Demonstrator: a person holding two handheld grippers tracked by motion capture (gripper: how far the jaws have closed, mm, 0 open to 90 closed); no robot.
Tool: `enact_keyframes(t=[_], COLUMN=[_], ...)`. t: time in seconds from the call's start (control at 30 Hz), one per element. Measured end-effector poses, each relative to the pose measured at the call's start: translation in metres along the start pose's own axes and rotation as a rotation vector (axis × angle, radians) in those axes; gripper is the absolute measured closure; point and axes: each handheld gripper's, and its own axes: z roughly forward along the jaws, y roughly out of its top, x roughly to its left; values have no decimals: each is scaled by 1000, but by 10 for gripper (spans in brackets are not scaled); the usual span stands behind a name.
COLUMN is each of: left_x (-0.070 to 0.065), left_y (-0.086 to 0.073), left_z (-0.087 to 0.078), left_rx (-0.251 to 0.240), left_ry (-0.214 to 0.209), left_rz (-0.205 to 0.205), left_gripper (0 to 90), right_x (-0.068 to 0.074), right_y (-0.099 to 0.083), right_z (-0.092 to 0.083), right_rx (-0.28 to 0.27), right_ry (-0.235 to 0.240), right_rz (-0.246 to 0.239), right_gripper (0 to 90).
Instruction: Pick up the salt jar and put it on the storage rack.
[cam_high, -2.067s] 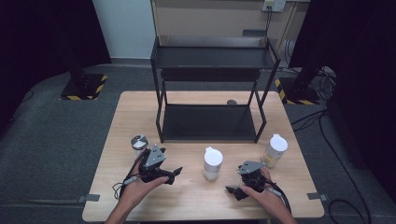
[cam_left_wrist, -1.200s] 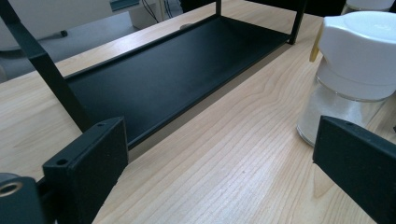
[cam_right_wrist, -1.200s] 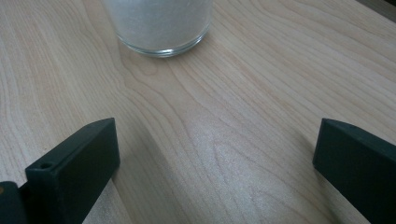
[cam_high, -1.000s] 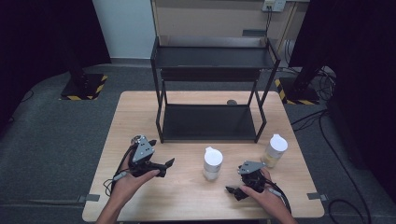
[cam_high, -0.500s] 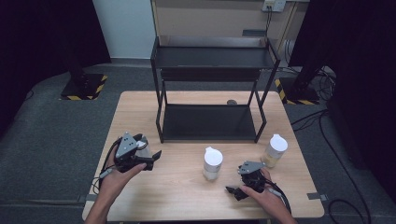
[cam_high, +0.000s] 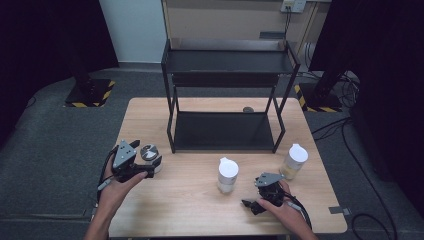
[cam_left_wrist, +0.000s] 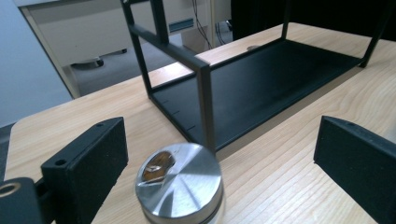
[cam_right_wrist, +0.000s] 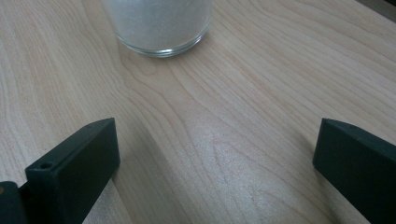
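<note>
- The metal-lidded jar (cam_left_wrist: 179, 185) stands upright on the wooden table (cam_high: 190, 200) near its left edge, just in front of the front-left leg of the black rack (cam_high: 226, 131); in the high view it shows as a small round silver top (cam_high: 148, 152)
- Its lid is brushed metal with a flap opening that shows something brownish inside
- The left gripper (cam_high: 145, 167) is held by the person's left hand (cam_high: 117, 185) right at the jar; in the left gripper view its two black jaws stand wide apart with the jar between them, nearer the left jaw, and I cannot tell whether that jaw touches it
- The right gripper (cam_high: 252, 205) is held low over the table near the front edge by the right hand (cam_high: 282, 210), its jaws likewise spread wide with bare wood between them
- A white-capped jar (cam_high: 227, 175) of white grains stands just ahead of the right gripper; its glass base (cam_right_wrist: 159, 23) shows at the top of the right gripper view, apart from the jaws
- A second capped jar (cam_high: 294, 161) with a paler yellowish filling stands farther right, near the rack's front-right leg
- A small dark round thing (cam_high: 248, 109) lies on the table behind the rack
</note>
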Motion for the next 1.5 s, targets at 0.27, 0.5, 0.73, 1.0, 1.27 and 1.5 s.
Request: enact_keyframes(t=[0.27, 0.5, 0.73, 1.0, 1.27, 1.5], left_x=[5, 12, 18, 19, 20, 21], left_y=[-13, -25, -32, -33, -34, -33], left_z=[13, 23, 35, 48, 50, 52], left_rx=[46, 83, 109, 134, 154, 176], left_ry=[12, 26, 13, -4, -11, -9], left_rz=[-23, -55, -71, -63, -62, -64], left_gripper=[19, 19, 22, 38, 111, 293], right_x=[1, 2, 5, 10, 10, 10], right_y=[0, 0, -2, -7, -7, -7], right_z=[0, -1, -2, -7, -8, -8], right_rx=[0, 1, 1, 0, 1, 1], right_ry=[-3, -7, -14, -19, -20, -20], right_rz=[3, 7, 14, 18, 19, 19], right_gripper=[10, 10, 10, 10, 10, 10])
